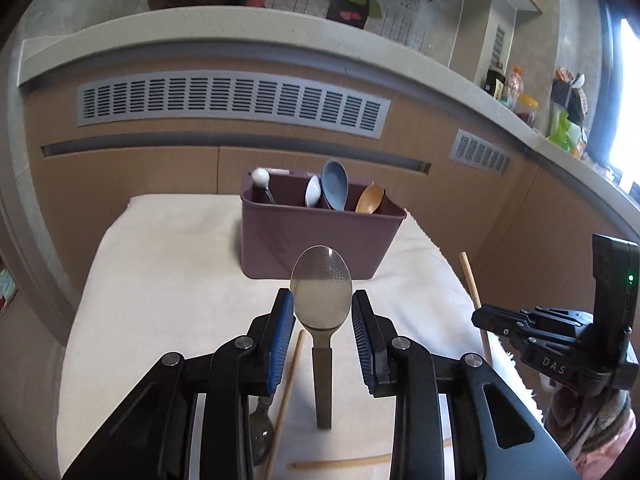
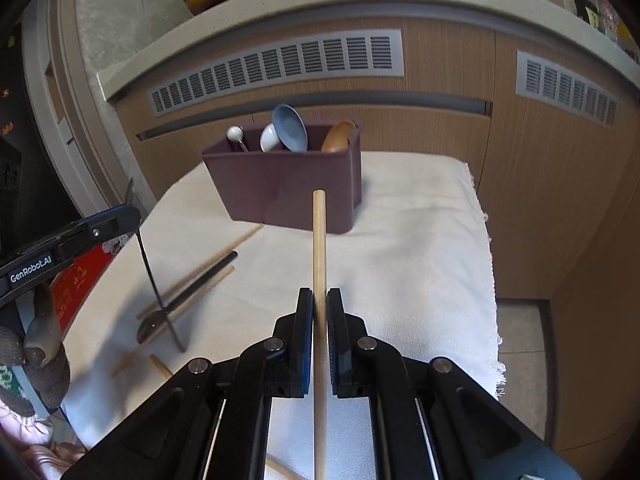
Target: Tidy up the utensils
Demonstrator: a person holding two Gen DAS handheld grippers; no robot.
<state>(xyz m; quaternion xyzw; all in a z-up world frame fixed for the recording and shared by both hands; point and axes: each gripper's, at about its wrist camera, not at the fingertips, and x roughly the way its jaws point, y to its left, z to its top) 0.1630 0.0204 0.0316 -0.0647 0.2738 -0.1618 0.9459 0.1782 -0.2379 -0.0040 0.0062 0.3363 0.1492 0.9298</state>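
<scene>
Metal spoon [image 1: 322, 344] first, in the left wrist view: it is stiff, smooth and a little heavy at the bowl, so I judge it can slip or swing between flat pads. The left claw [image 1: 322, 297] is clamped on it across the edges of the bowl, with the handle hanging down in front of the box [image 1: 312, 240]. A hold lower on the flat handle would probably be steadier.

The box stands on the cloth [image 1: 160, 280] that covers the surface. In its left compartment there is a stick with a white ball [image 1: 260, 178]. More to the right stand a white spoon [image 1: 313, 192], a blue spoon [image 1: 335, 184] and a wooden spoon [image 1: 370, 199]; I cannot tell exactly which divider separates them. One loose chopstick [image 1: 289, 384] lies on the cloth on the near side of the box, and a small spoon [image 1: 262, 436] lies beside it.

In the right wrist view, the right claw [image 2: 319, 294] is closed tightly on a wooden chopstick [image 2: 319, 240]. This one is light, thin, stiff and round, so it may roll or tilt in the pads. It is gripped near its middle, which seems good for balance, and its far end points to the front wall of the box, not yet above the rim.
</scene>
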